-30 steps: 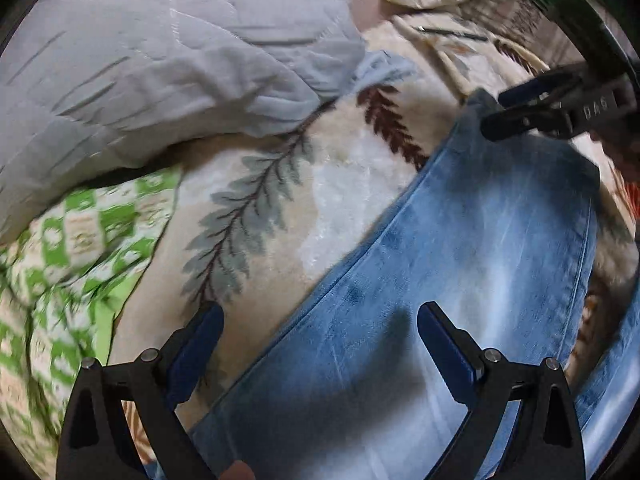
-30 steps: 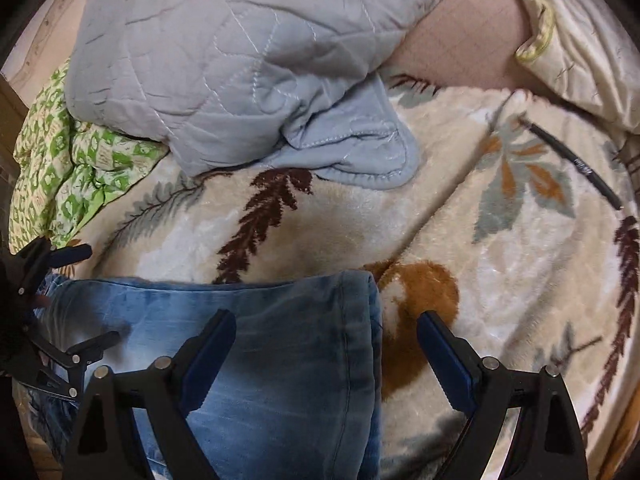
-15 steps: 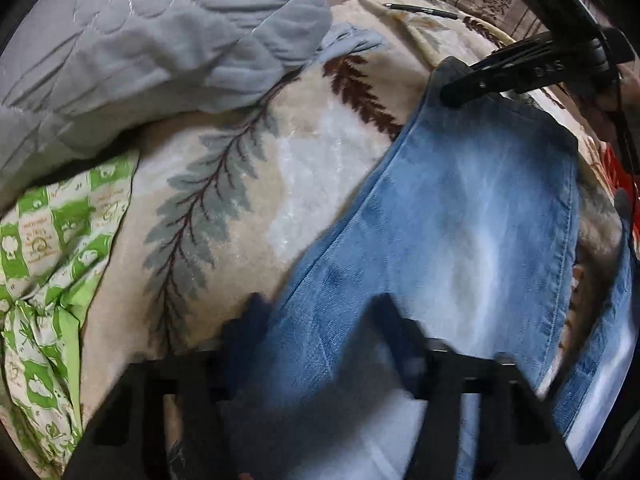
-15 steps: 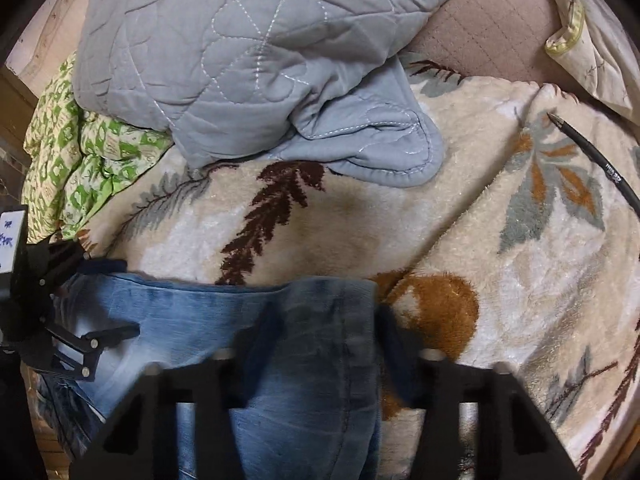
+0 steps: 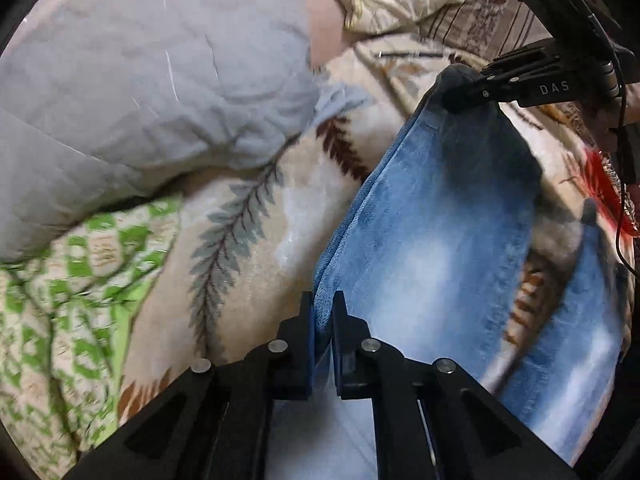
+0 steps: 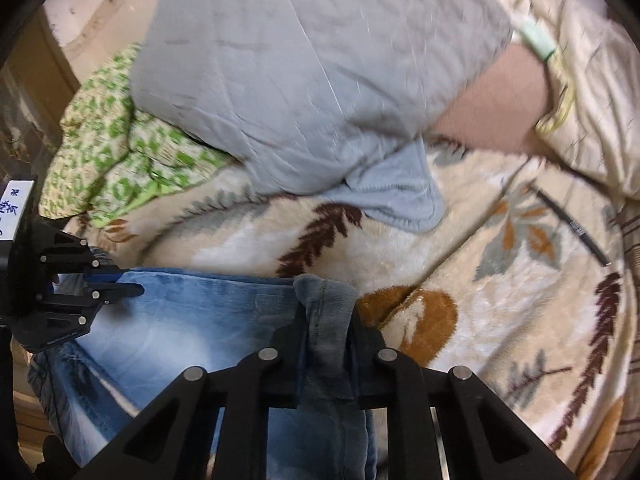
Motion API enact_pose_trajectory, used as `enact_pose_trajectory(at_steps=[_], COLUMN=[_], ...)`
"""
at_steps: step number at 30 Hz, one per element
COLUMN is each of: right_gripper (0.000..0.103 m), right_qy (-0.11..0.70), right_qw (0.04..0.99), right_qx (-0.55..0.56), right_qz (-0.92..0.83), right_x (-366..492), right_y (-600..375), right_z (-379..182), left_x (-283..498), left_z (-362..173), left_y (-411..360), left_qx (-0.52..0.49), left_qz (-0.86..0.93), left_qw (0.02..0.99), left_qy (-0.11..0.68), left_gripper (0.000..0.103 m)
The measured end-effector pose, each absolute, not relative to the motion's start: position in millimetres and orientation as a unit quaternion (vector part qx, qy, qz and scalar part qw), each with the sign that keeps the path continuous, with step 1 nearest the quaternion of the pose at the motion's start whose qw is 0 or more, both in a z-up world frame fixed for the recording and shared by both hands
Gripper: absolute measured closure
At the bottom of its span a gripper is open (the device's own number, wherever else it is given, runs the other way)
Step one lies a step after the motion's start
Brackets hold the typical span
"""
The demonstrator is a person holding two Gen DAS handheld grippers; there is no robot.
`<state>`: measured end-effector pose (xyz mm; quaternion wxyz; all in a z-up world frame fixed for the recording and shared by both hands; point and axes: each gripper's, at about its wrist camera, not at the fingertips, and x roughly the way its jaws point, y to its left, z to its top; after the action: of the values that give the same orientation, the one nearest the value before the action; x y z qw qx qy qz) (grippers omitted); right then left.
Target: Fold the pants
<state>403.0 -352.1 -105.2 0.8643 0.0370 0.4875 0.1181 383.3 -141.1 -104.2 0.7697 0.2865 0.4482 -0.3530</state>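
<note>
Grey quilt (image 6: 304, 92) crowds beyond; patterned blanket (image 6: 460, 280) open rightward

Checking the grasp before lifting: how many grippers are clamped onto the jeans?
2. The left gripper pinches the side edge of the jeans; the right gripper pinches the hem corner at the far end.

Your jeans, pinched up at two points along one edge

You have faded light-blue denim jeans (image 5: 432, 248) spread over the leaf-print fleece blanket (image 5: 248, 264), washed nearly white down the middle of the leg and darker at the seams. Your left gripper (image 5: 323, 320) clamps the long side edge at the near end, and your right gripper (image 6: 326, 332) clamps the stitched hem corner, which bunches upward between its fingers. The fabric between the two pinches lies stretched fairly flat, while more denim sits crumpled at the near left in the right wrist view.
</note>
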Motion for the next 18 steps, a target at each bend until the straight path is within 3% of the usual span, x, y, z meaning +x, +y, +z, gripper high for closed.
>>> enact_pose_trajectory(at_steps=[8,18], right_gripper=[0.086,0.086], right_qy=[0.408,0.359], right_qw=[0.902,0.927], right_qx=[0.023,0.001], right_qz=[0.137,0.110], right_x=[285,157], right_y=[-344,-328], right_z=[-41,-36], left_x=[277,168], left_z=[-47,-54], left_y=[-113,-104], left_qx=[0.263,0.191], left_qz=[-0.310,-0.239], left_qw=[0.831,0.891], left_qy=[0.381,0.336], left_gripper=[0.096,0.097])
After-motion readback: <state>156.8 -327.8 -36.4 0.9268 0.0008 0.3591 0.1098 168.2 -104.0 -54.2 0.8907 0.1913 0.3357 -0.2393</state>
